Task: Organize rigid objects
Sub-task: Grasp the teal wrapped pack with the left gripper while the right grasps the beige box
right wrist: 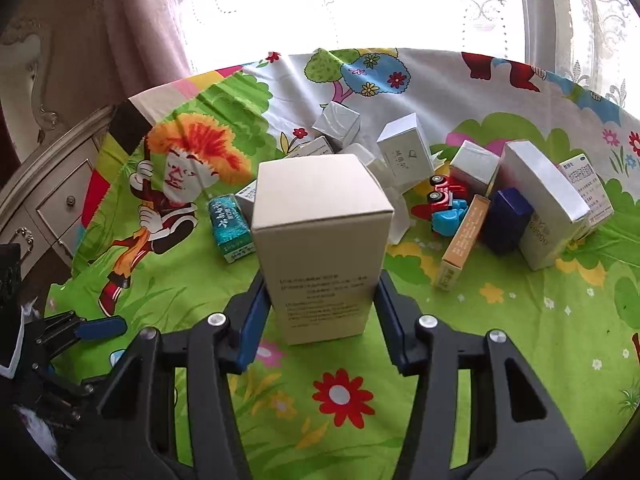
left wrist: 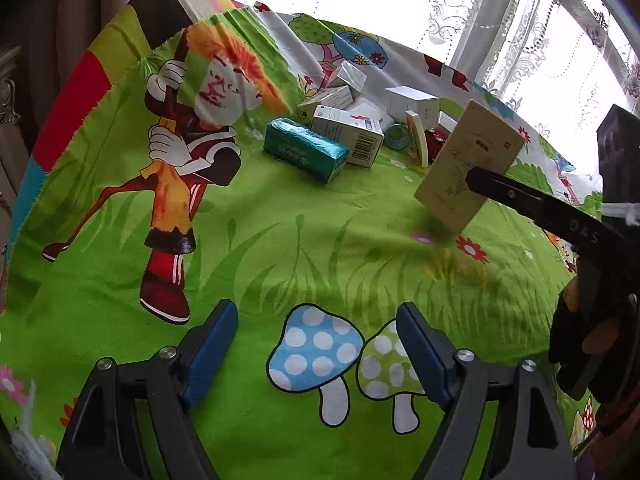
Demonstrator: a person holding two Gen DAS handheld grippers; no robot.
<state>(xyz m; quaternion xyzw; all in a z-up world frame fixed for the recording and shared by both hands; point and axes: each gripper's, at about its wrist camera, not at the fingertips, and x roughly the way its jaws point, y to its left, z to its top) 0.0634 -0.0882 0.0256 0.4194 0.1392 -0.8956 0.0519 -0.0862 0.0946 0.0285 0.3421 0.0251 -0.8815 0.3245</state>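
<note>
From the left wrist, our left gripper (left wrist: 316,352) hangs open and empty over a cartoon-print cloth (left wrist: 280,240). Ahead lies a heap of small boxes, a teal box (left wrist: 306,154) nearest. At right, our right gripper (left wrist: 476,178) holds a beige box (left wrist: 460,168) just above the cloth, well apart from the heap.

From the right wrist, the blue pads clamp that beige box (right wrist: 320,240) by its lower sides, upright. Behind it sit more boxes and a red toy car (right wrist: 444,196).

We judge we are mid-carry: next we need a clear spot to set the box down squarely. The box hides part of the heap, and most labels are too small to read
</note>
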